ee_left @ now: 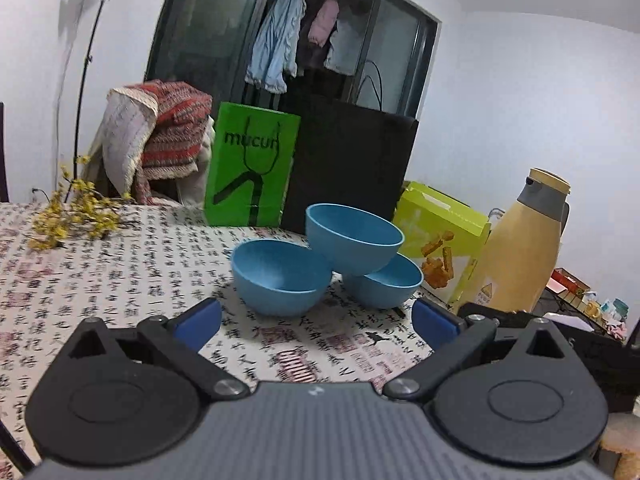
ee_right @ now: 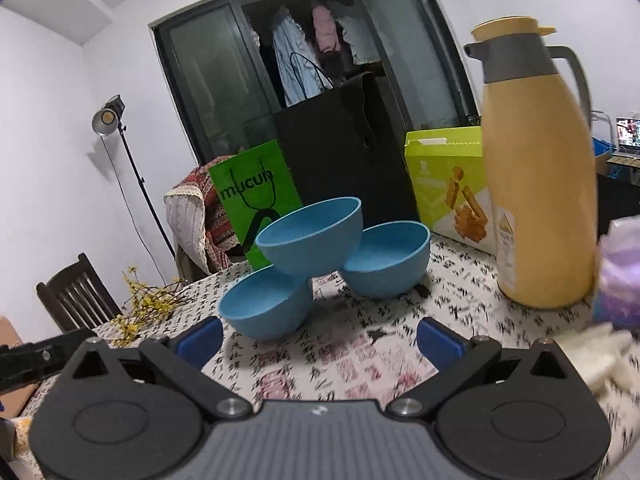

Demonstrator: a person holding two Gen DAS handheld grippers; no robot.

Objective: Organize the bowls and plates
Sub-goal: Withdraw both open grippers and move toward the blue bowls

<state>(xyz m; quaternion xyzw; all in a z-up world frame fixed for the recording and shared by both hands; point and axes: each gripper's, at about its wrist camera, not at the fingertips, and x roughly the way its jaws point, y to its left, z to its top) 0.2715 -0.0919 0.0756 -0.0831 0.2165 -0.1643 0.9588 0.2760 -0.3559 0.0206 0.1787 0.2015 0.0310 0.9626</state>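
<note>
Both tools stood with their blue-padded fingers spread wide and nothing between them: the left tool (ee_left: 316, 322) and the right tool (ee_right: 320, 340) hung low over the desk (ee_left: 120, 264), short of the bowls.

Taking the top bowl as my mark, the biggest thing was the black bag (ee_left: 348, 168) standing behind it, with the green bag (ee_left: 252, 172) beside that, behind and to the left. The yellow thermos (ee_right: 540, 184) stood well off to the right, the snack box (ee_right: 448, 184) between it and the bags. A spray of yellow flowers (ee_left: 72, 212) lay far to the left.

Then the bowls themselves. The top bowl (ee_left: 354, 240) sat tilted, perched across the rims of two others, the left bowl (ee_left: 280, 278) below and nearer, the right bowl (ee_left: 384, 286) below on the other side. No plates showed.

I judged the work barely begun, the reach towards the pile in hand. Next would be closing one tool on the top bowl's rim and lifting it clear without knocking the pair beneath, then nesting the three.
</note>
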